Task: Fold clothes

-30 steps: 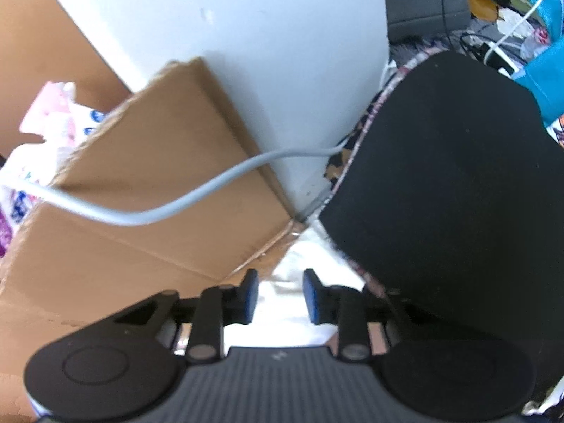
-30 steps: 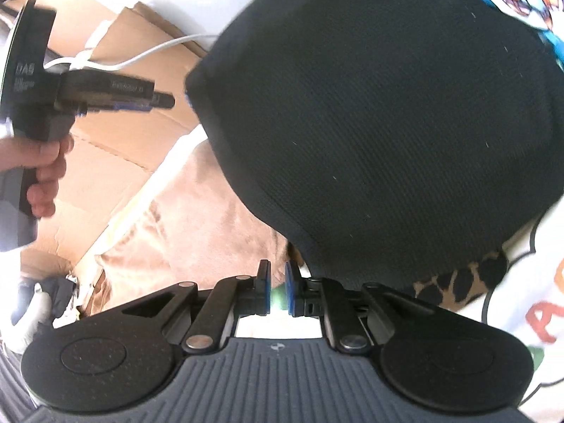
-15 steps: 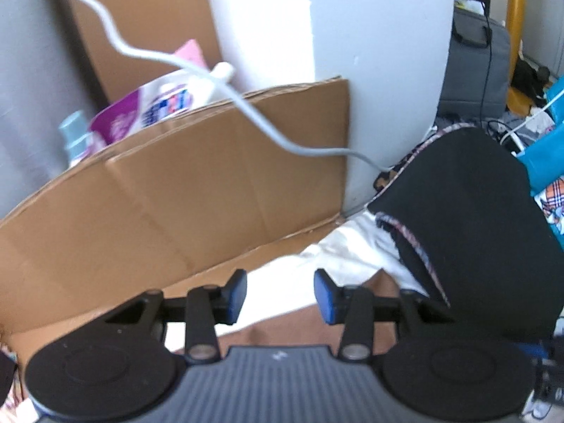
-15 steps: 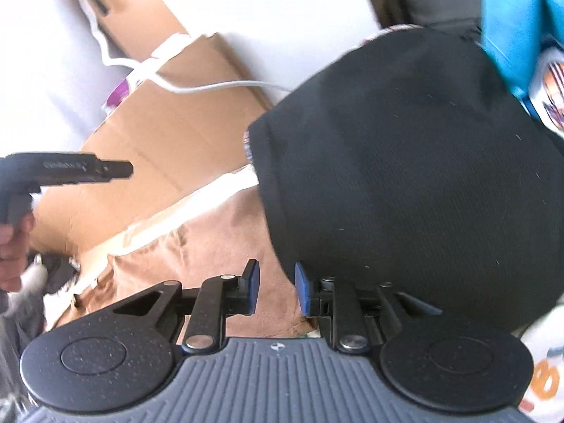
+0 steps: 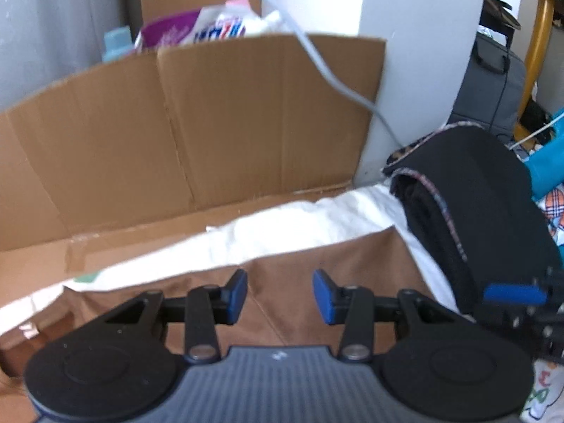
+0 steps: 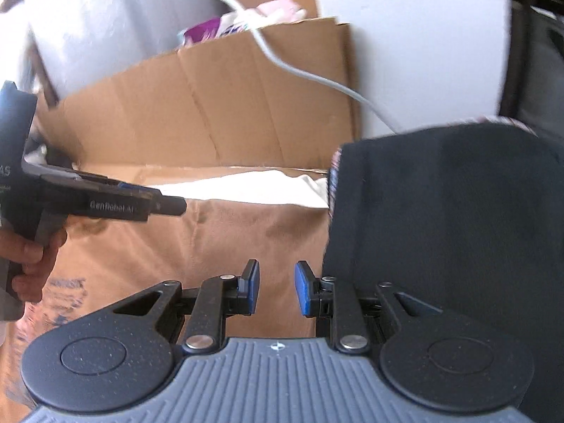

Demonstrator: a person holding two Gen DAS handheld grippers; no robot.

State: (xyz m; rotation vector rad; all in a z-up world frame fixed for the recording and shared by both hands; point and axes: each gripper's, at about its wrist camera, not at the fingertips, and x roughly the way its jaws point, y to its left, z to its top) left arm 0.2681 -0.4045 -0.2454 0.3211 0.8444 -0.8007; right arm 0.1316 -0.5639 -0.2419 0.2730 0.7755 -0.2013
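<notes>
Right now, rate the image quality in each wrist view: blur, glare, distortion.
Left wrist view: white cloth glares, nearly blown out; cardboard bows from fisheye; background soft. Right wrist view: motion blur smears the black garment and the left tongs; the right tongs stay sharp.

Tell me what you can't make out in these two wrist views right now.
- Black garment: right wrist view, its right side is cut off by the frame edge.
- Brown garment: left wrist view, near part hidden behind the left gripper.
- Print on the brown garment: right wrist view, blurred, unreadable.
</notes>
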